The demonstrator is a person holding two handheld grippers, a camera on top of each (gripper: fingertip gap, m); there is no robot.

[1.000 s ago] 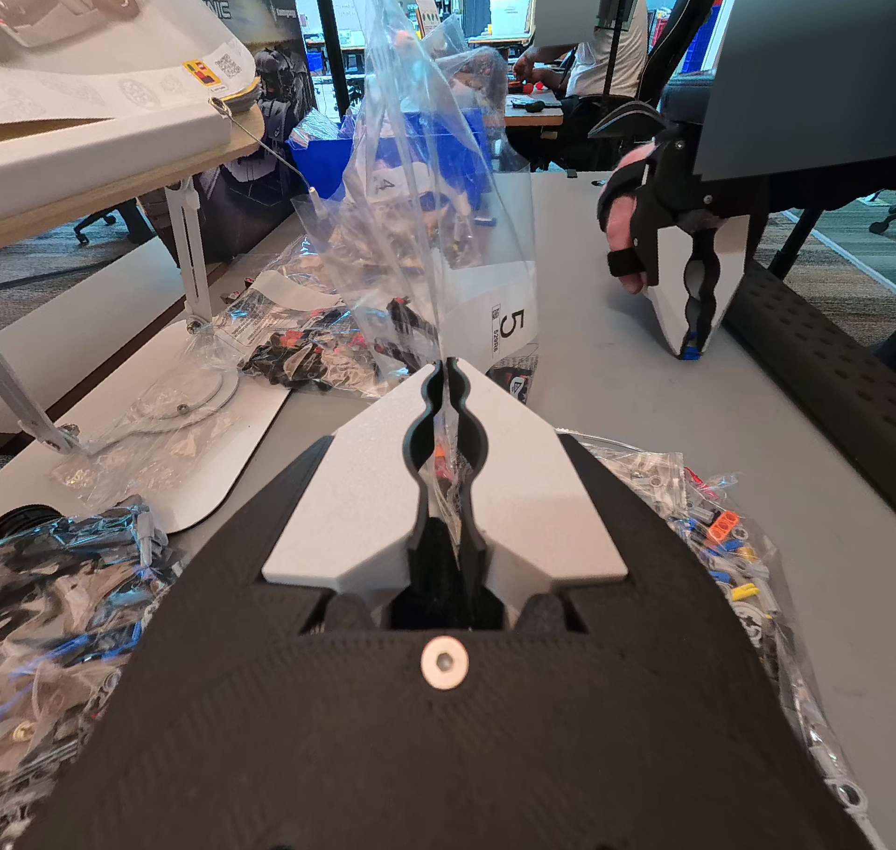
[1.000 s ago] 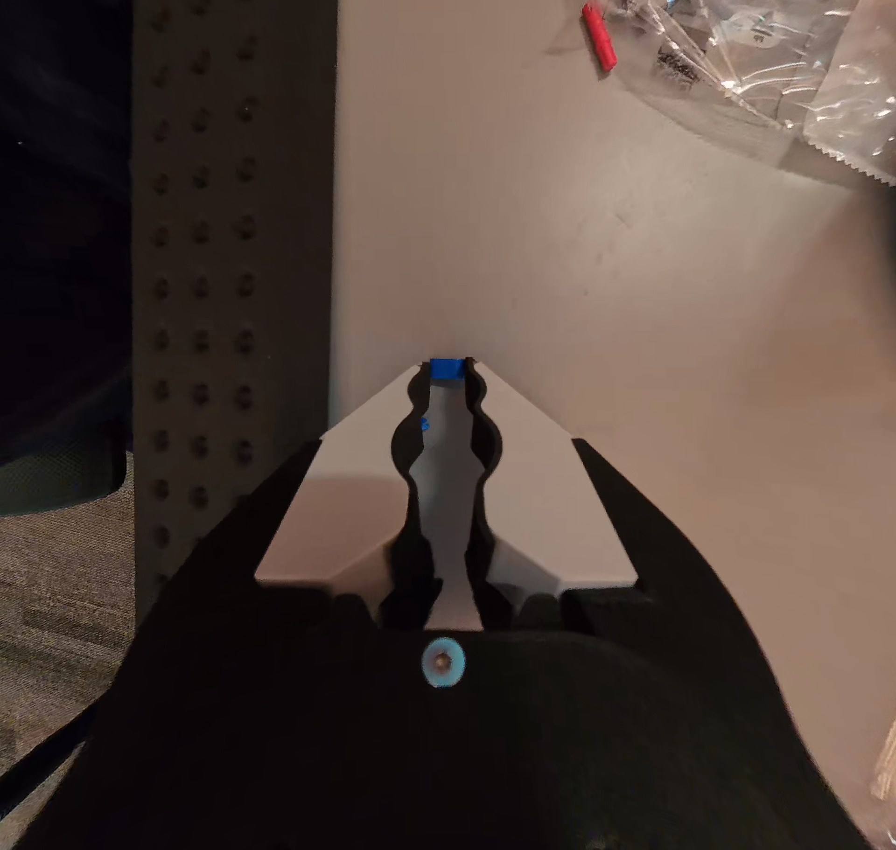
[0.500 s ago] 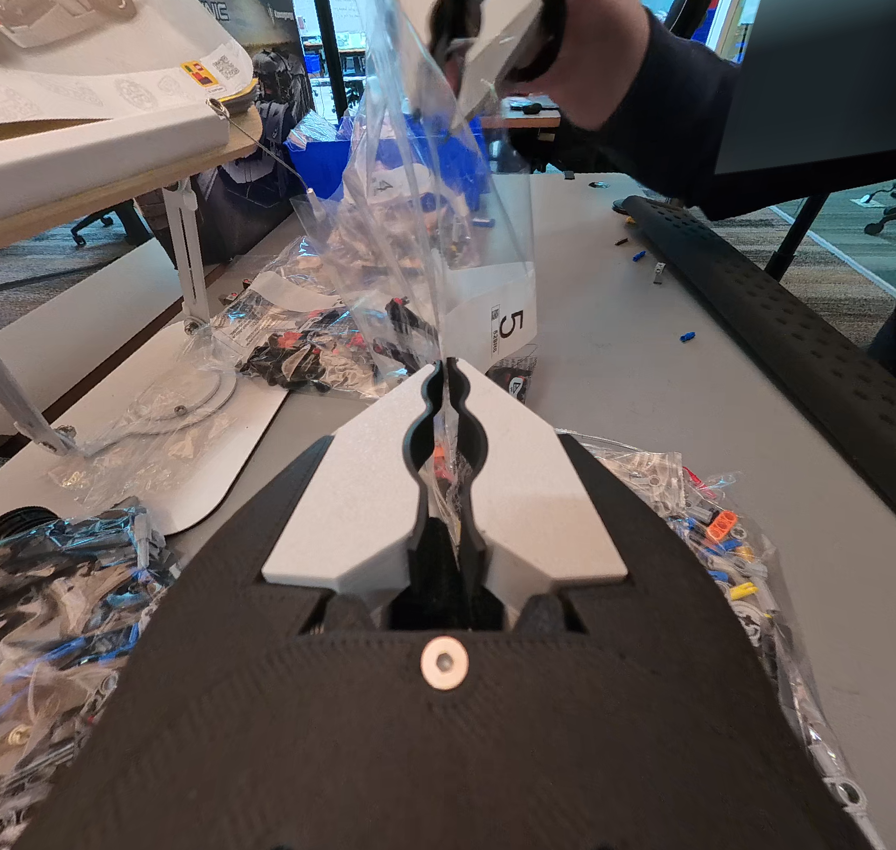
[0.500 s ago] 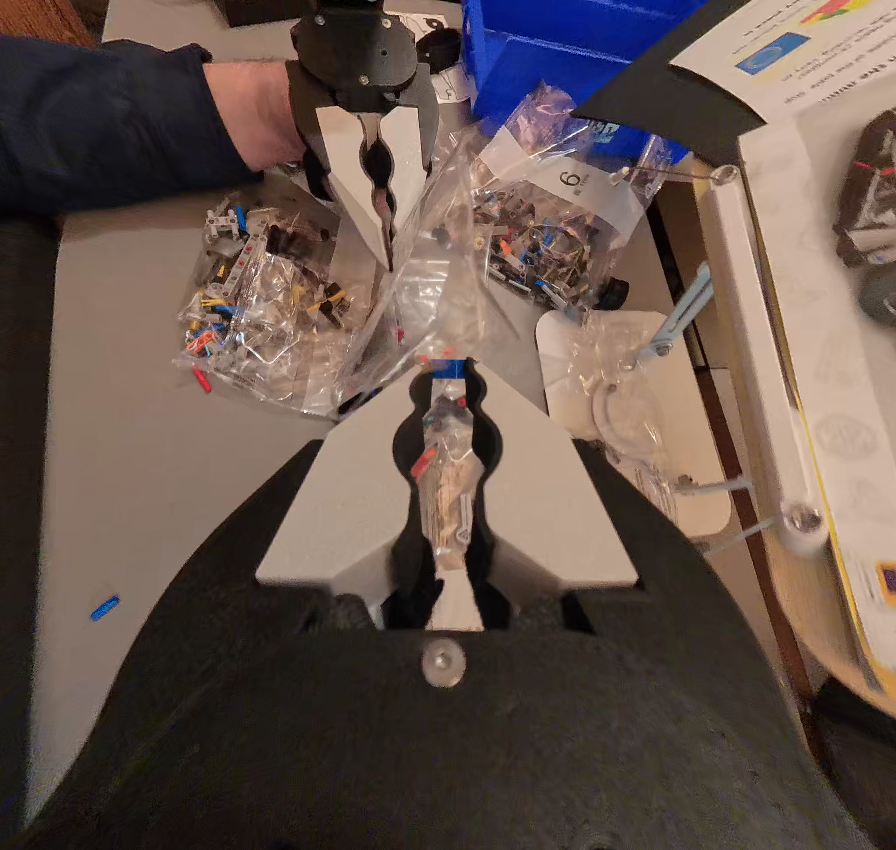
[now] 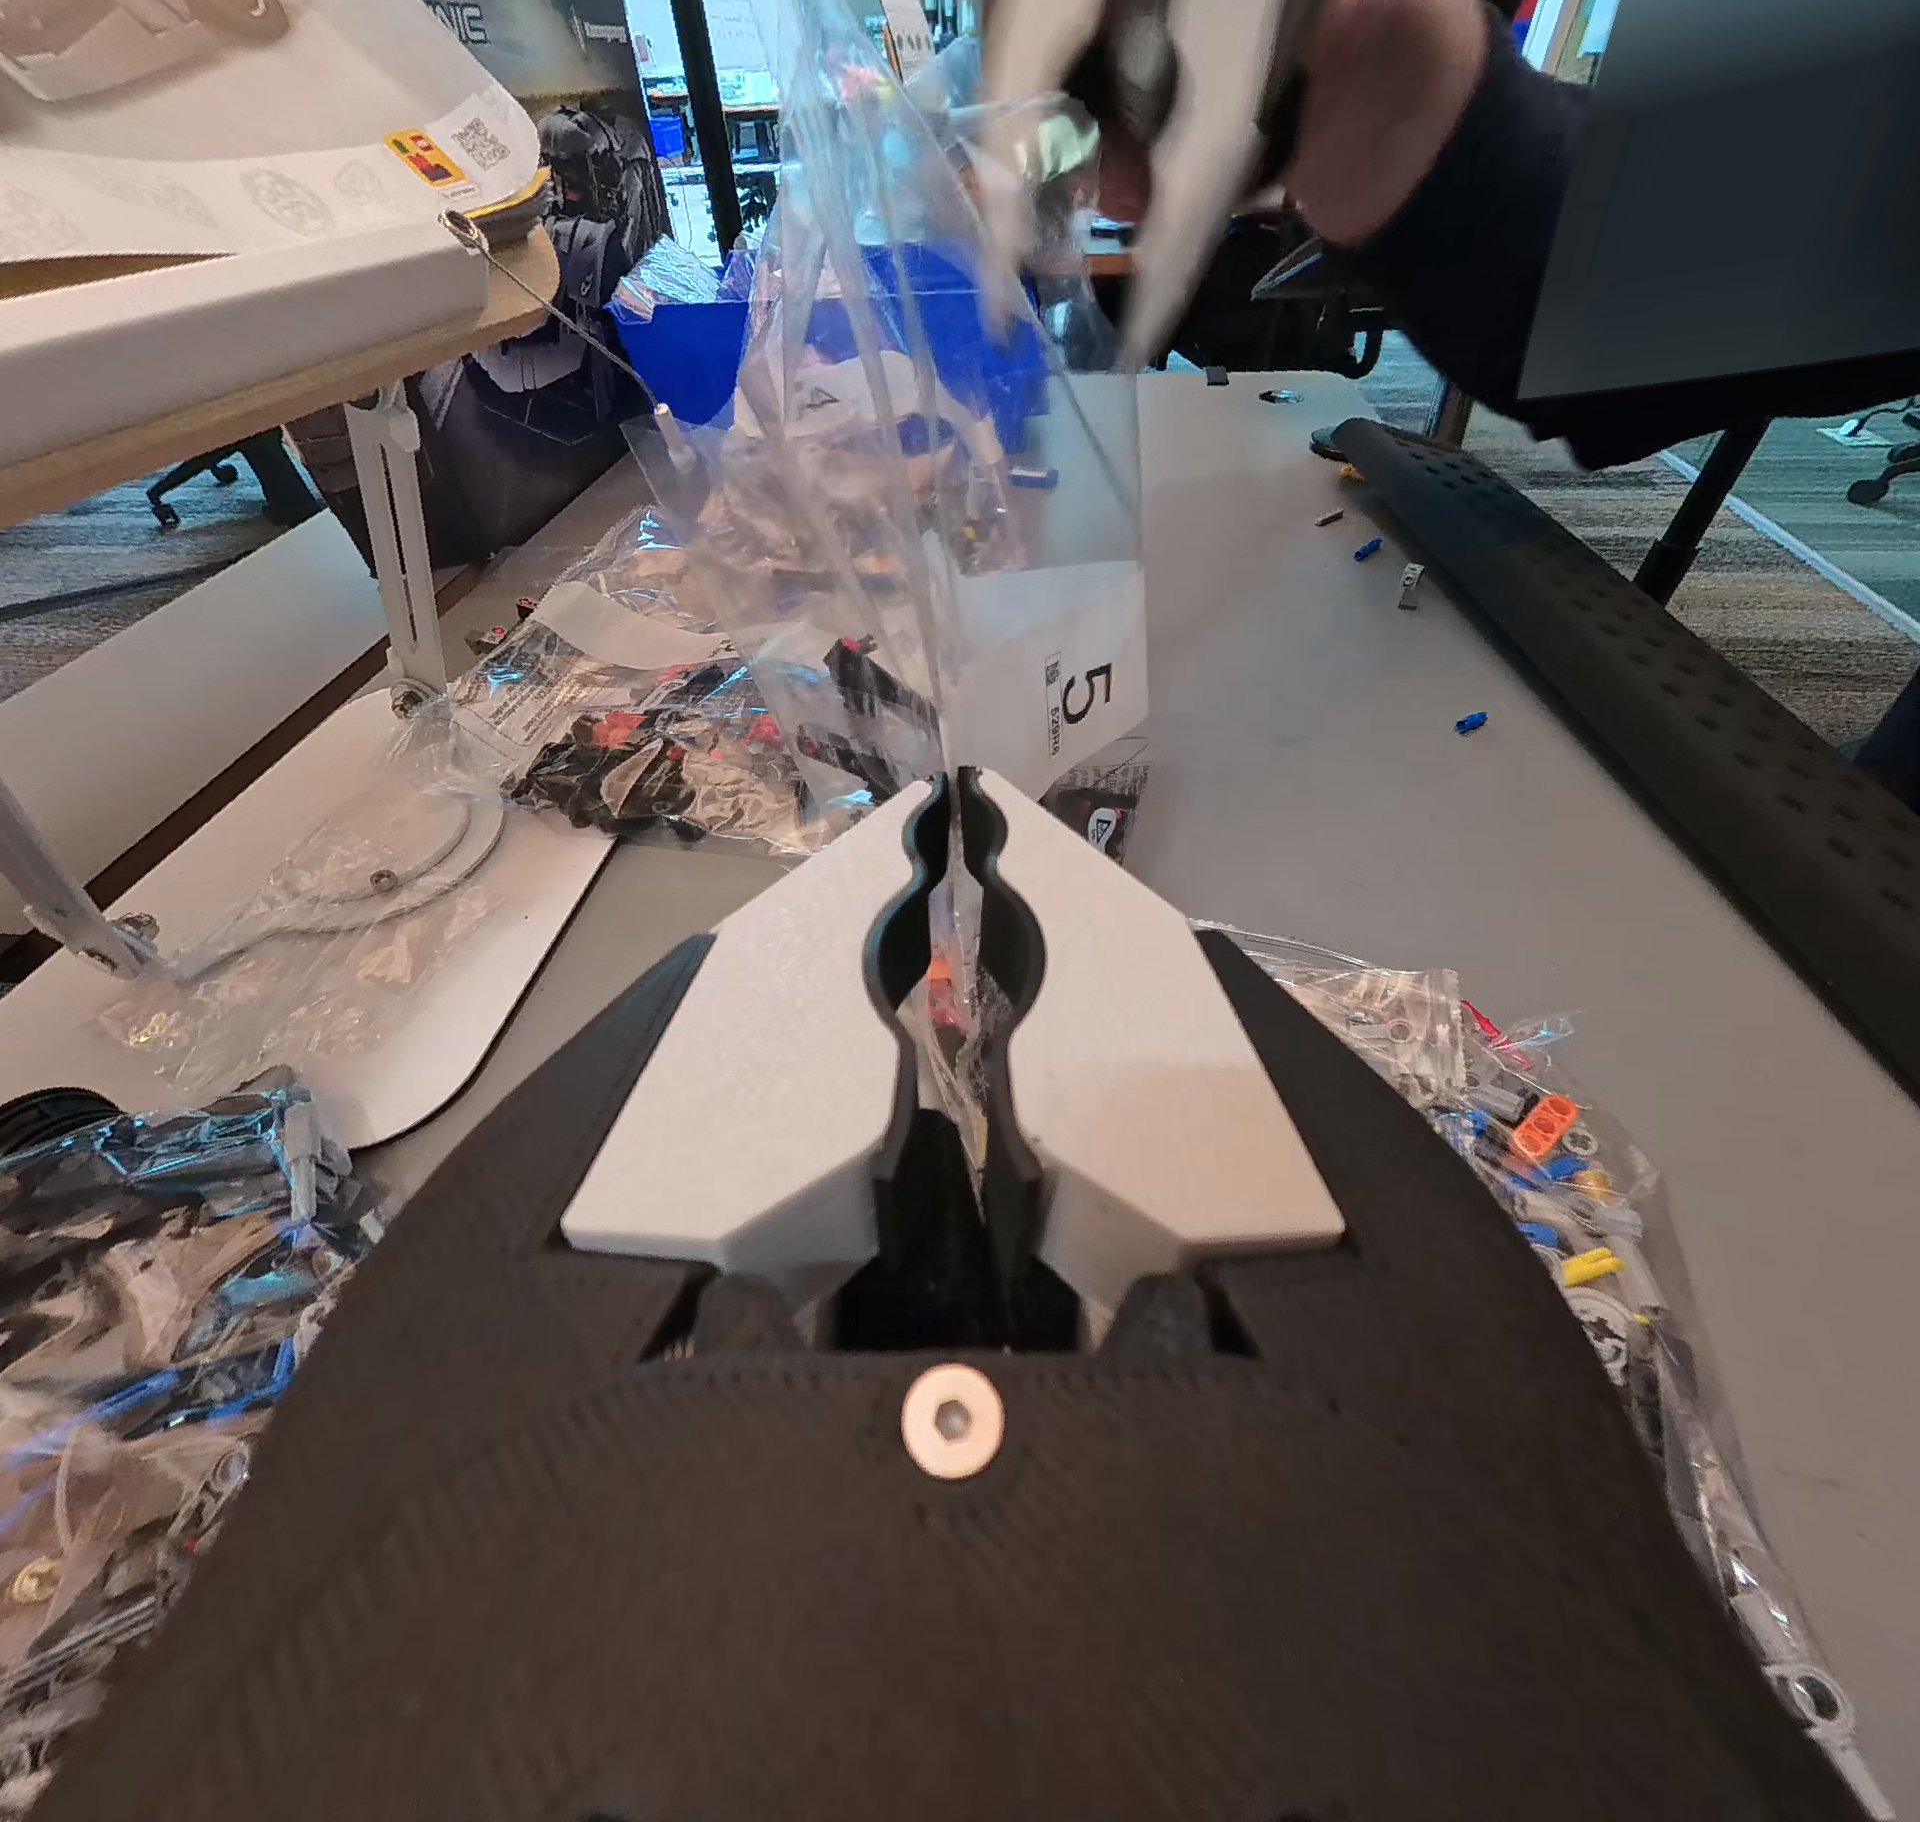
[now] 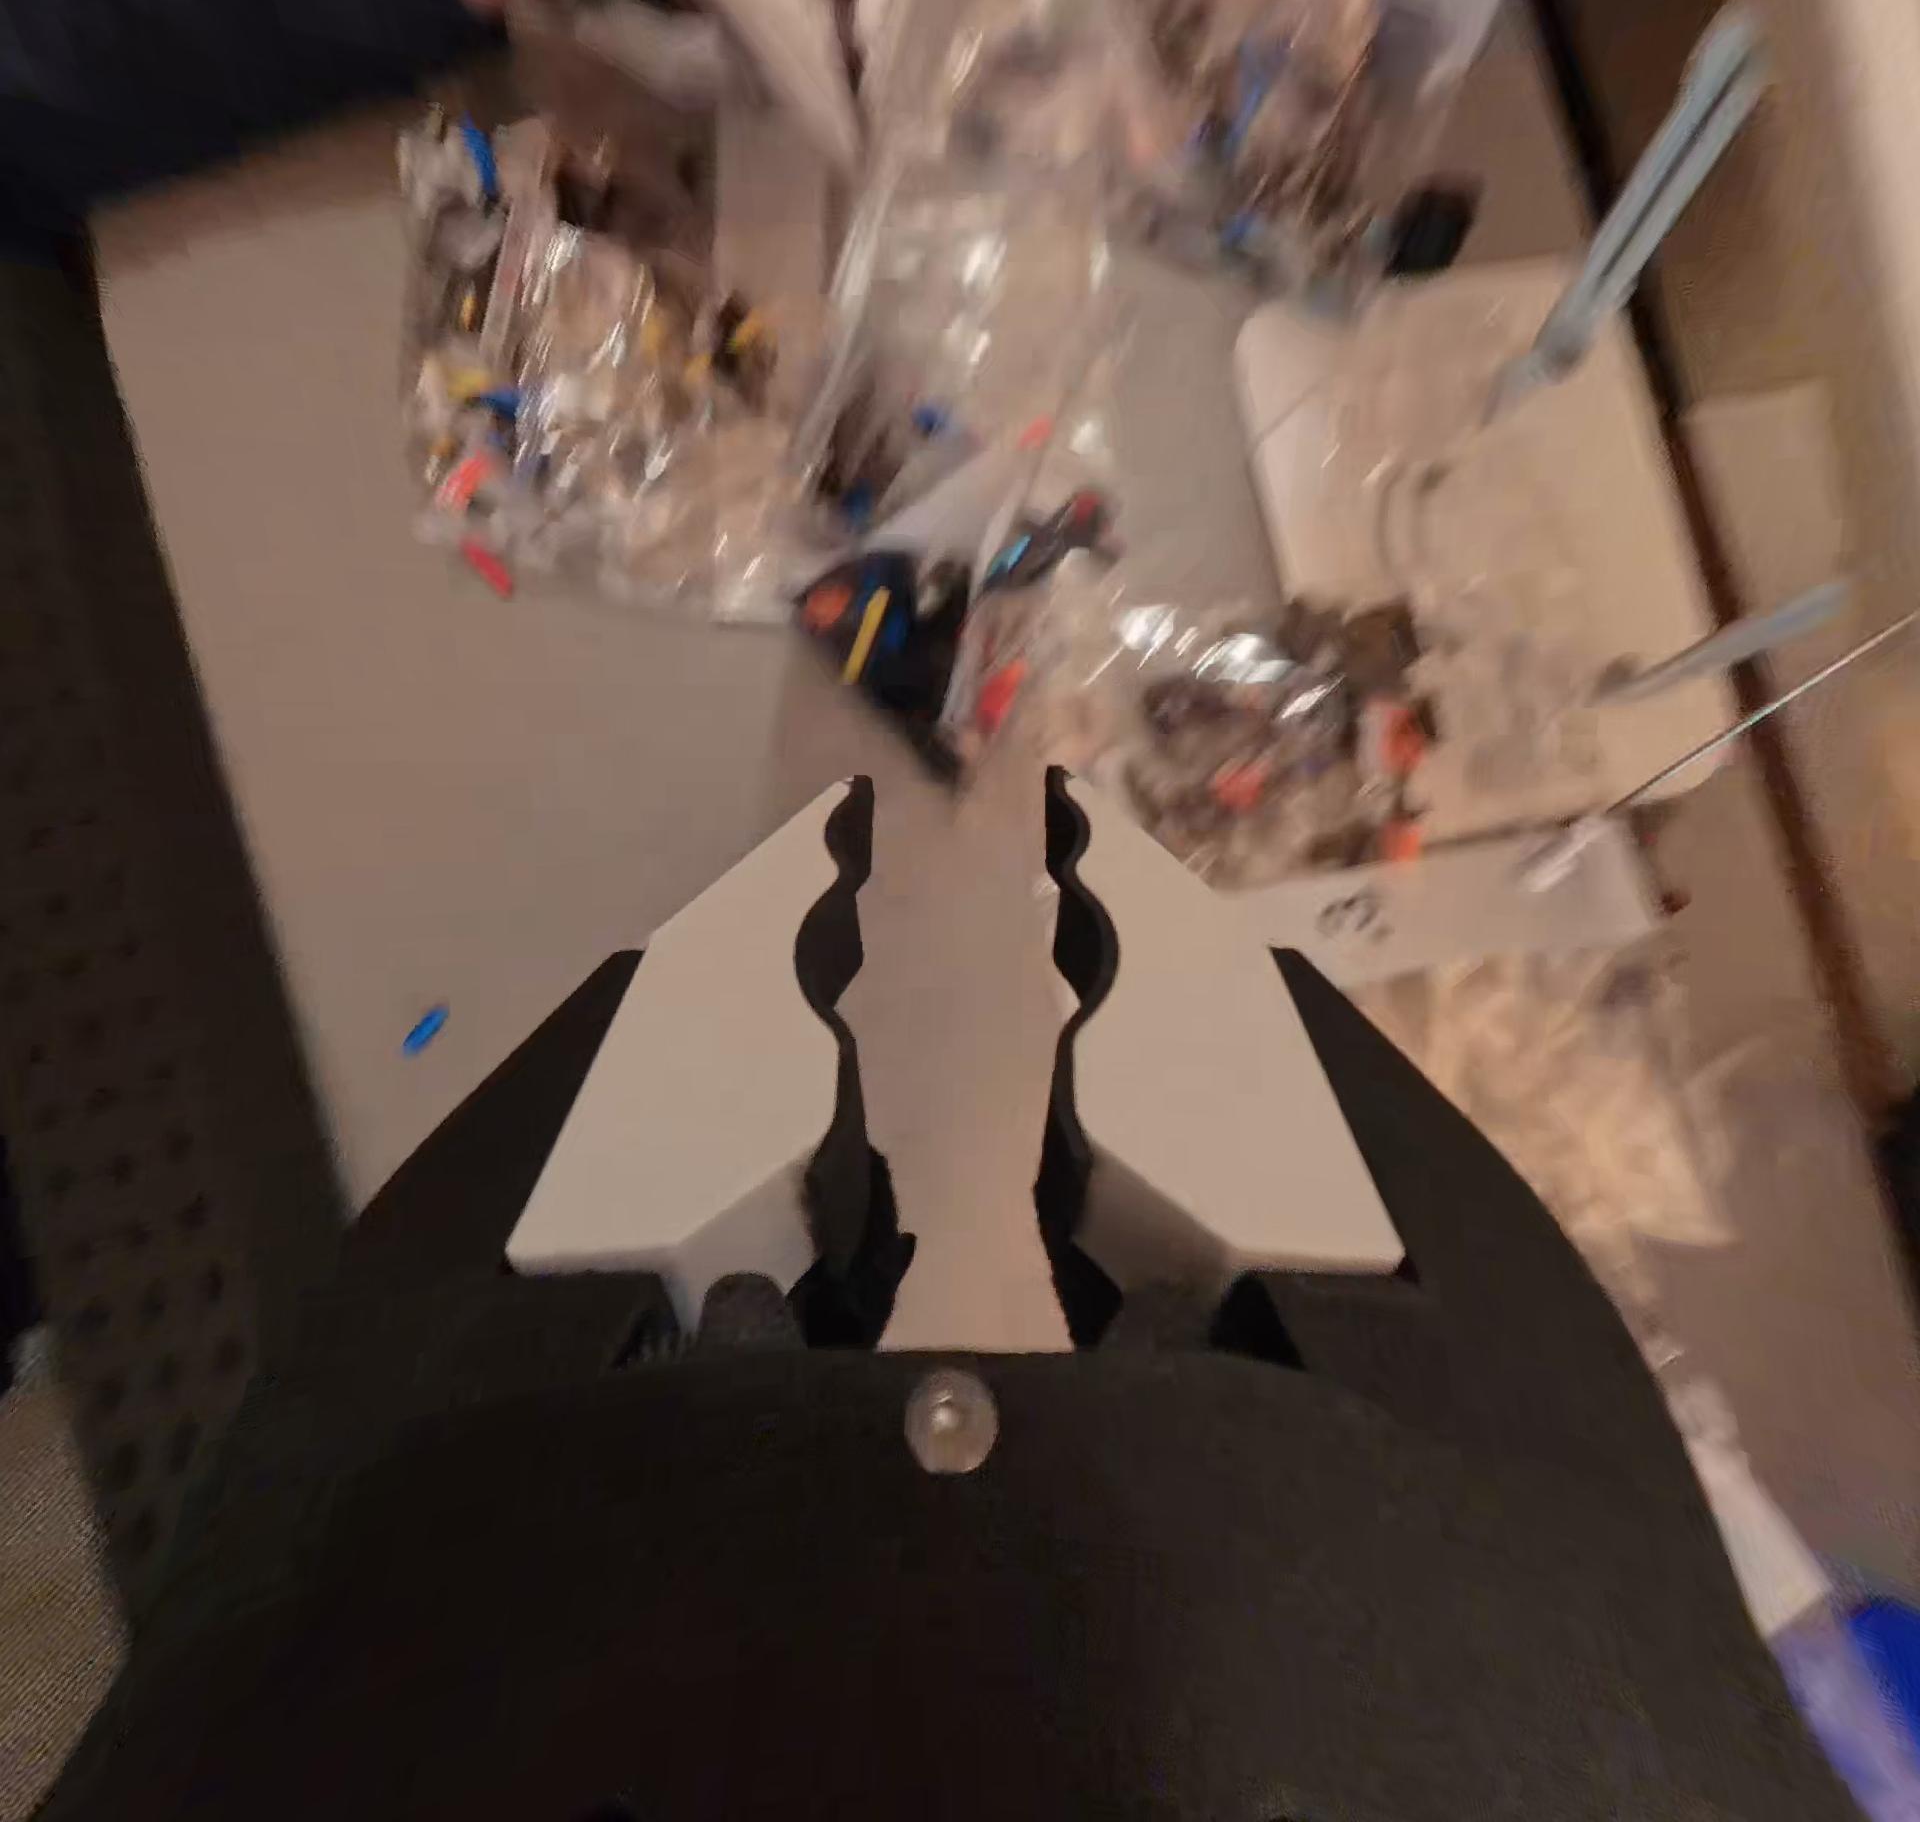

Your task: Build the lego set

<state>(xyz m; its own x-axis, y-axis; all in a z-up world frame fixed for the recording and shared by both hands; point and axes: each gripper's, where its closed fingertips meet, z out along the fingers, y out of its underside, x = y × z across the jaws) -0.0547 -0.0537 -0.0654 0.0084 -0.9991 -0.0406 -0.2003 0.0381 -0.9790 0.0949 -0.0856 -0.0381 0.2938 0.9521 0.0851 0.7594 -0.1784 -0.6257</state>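
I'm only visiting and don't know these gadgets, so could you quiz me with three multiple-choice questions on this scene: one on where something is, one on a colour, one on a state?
1. Where does the clear plastic bag held by the left gripper stand?
A. upright above the grey table
B. on the floor
C. inside the blue bin

2. What colour is the small loose piece lying on the table near the black perforated strip?
A. green
B. blue
C. white

3. How are the right gripper's jaws?
A. shut on a brick
B. shut on the bag
C. open, holding nothing

Answers: 1 A, the bag rises from the closed left jaws over the table. 2 B, it shows plainly blue in both views. 3 C, a wide gap shows bare table between the jaws.
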